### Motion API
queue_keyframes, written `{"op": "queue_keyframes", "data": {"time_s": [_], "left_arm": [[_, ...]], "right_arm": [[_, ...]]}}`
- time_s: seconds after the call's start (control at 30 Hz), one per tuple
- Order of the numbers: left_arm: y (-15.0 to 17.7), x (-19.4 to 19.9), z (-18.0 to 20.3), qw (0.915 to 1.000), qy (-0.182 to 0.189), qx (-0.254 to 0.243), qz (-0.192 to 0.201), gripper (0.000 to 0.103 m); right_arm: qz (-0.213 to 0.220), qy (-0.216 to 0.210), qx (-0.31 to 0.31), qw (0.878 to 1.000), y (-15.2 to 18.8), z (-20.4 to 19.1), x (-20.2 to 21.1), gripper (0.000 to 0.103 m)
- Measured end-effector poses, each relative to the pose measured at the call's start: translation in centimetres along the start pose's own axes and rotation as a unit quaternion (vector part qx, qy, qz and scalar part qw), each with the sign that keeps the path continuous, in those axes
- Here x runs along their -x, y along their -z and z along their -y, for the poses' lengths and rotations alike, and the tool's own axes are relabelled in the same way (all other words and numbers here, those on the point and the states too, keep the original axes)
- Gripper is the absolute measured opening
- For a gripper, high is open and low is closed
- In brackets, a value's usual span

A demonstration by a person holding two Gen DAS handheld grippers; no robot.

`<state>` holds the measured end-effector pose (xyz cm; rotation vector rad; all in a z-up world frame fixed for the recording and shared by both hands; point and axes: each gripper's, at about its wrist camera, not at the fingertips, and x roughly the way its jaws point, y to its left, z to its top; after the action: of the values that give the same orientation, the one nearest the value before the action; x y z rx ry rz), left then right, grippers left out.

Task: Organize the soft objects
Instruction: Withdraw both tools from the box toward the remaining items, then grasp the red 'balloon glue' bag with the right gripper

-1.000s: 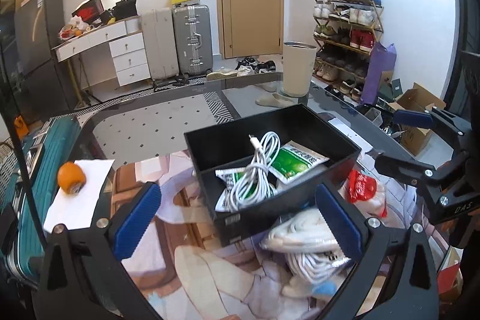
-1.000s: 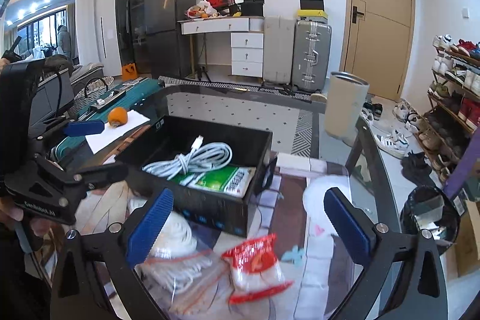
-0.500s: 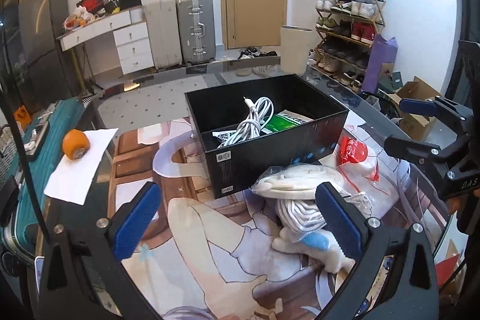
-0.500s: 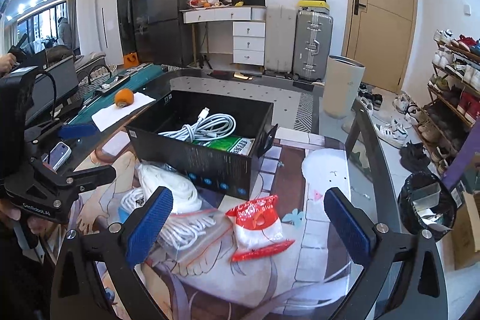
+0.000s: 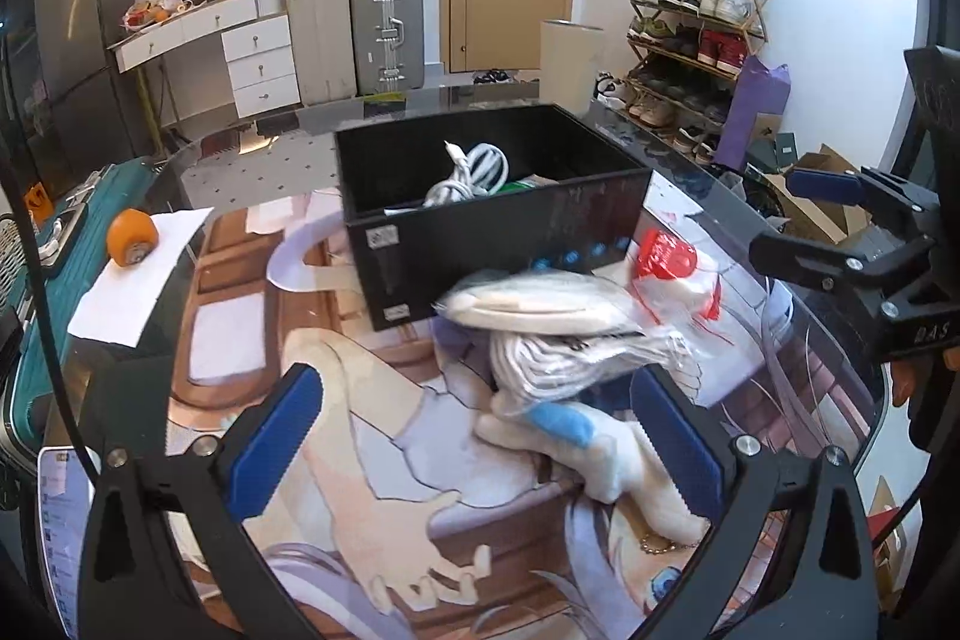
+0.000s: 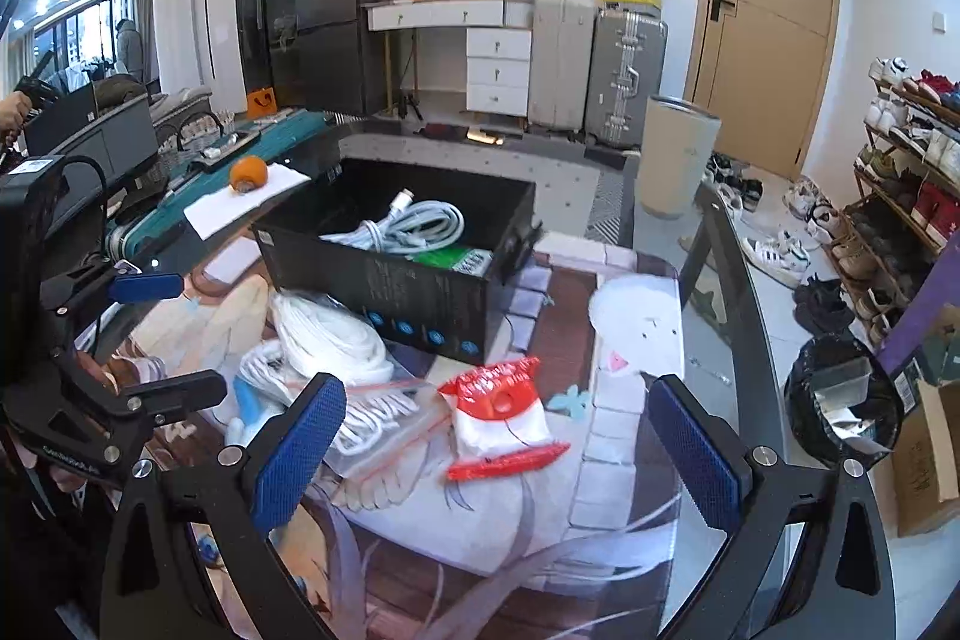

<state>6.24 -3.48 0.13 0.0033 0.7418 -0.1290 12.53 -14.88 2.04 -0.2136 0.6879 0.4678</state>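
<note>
Change: both grippers are pulling back and sinking lower, so the black box is sitting farther off than a second ago.
Room: a shoe rack, suitcases and a door are standing behind.
Surface: a printed mat is covering the glass table, likely slick under plastic.
Box: it is holding a white cable and a green packet.
Bagged cord: the white cord in its clear bag is lying against the box front; it looks light and floppy, so pinching the bundle's middle seems safest.
Red-white packet: it is lying just beside the bag, crinkly and probably slippery.
Left gripper: it is gaping wide, holding nothing.
Right gripper: it is likewise spread and empty.
</note>
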Motion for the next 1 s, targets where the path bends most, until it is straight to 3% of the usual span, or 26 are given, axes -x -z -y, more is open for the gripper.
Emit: {"op": "queue_keyframes", "data": {"time_s": [0.4,0.67,1.0], "left_arm": [[0.9,-1.2,1.8,0.9995,0.008,-0.011,-0.028,0.103],[1.4,-1.8,2.6,0.9983,0.027,-0.02,-0.049,0.103],[2.1,-2.8,2.4,0.9966,0.04,-0.01,-0.072,0.103]], "right_arm": [[-0.016,0.009,-0.015,1.0,0.7,1.5,-1.5,0.102],[-0.039,0.04,-0.03,0.998,1.1,2.6,-3.1,0.102],[-0.075,0.026,-0.042,0.996,1.9,2.7,-5.7,0.102]]}}
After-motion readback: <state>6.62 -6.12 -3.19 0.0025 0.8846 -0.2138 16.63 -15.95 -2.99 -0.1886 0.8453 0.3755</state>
